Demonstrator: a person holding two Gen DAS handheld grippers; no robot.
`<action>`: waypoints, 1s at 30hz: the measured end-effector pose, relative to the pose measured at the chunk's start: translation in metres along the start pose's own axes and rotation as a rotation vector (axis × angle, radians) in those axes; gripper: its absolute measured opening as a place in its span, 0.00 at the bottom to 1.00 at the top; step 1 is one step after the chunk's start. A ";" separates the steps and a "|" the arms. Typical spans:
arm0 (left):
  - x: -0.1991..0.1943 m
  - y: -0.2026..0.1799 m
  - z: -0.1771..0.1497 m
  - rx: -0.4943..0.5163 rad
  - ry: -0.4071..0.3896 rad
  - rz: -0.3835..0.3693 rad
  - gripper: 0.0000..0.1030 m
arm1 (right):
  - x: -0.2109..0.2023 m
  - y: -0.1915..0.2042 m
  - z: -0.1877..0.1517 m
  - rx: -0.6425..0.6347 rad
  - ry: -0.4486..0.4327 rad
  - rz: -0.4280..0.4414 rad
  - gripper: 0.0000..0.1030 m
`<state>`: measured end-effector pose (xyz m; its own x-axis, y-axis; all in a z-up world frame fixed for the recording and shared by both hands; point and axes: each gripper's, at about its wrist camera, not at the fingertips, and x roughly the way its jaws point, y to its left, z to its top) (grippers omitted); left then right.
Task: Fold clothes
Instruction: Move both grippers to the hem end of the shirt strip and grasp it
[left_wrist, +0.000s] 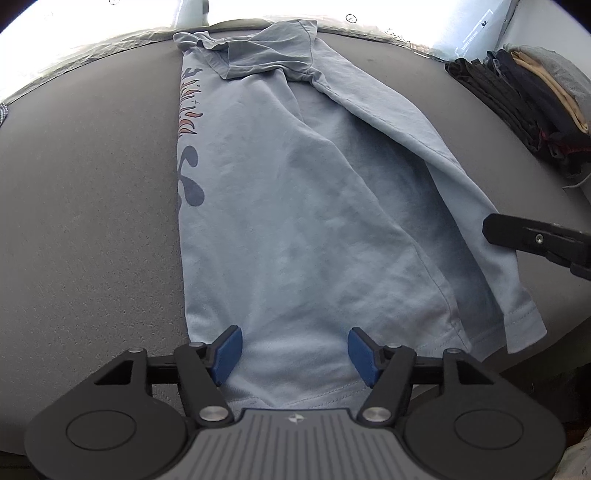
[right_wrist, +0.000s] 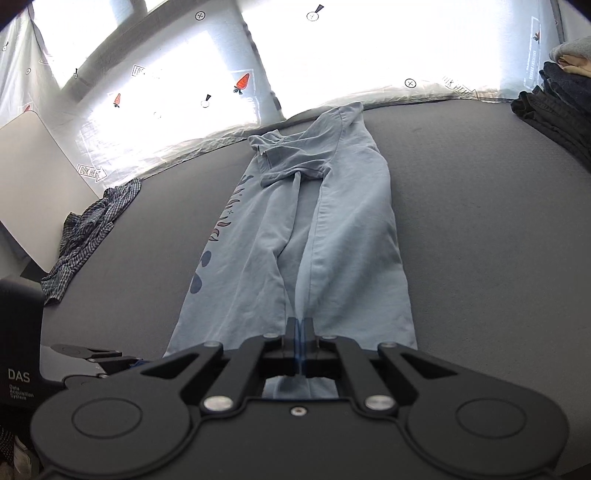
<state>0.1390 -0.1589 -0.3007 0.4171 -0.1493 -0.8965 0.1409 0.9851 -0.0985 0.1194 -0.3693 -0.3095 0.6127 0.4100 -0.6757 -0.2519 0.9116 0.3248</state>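
Note:
A light blue T-shirt with a dark print along its left edge lies lengthwise on the grey surface, both sides folded inward. My left gripper hovers over the near hem, open, its blue pads apart with only cloth below them. In the right wrist view the shirt stretches away from my right gripper, which is shut; a raised ridge of the folded flap runs straight into its pads. From the left wrist view, the right gripper's black finger meets the shirt's right edge.
A stack of folded dark and tan clothes sits at the far right. A crumpled checked garment lies at the left by a white panel. A printed curtain backs the surface. Bare grey surface flanks the shirt.

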 end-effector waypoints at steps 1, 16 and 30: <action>0.000 0.000 0.000 0.001 0.001 -0.001 0.65 | 0.003 0.002 -0.001 -0.003 0.010 0.006 0.01; -0.016 0.039 -0.012 -0.179 0.018 0.025 0.69 | 0.058 0.017 -0.015 -0.048 0.215 0.023 0.02; -0.013 0.058 -0.002 -0.282 0.044 0.016 0.69 | 0.028 -0.026 0.014 0.195 0.106 0.012 0.28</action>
<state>0.1403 -0.0994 -0.2956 0.3772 -0.1358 -0.9161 -0.1233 0.9730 -0.1951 0.1541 -0.3819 -0.3275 0.5259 0.4313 -0.7331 -0.1034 0.8879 0.4482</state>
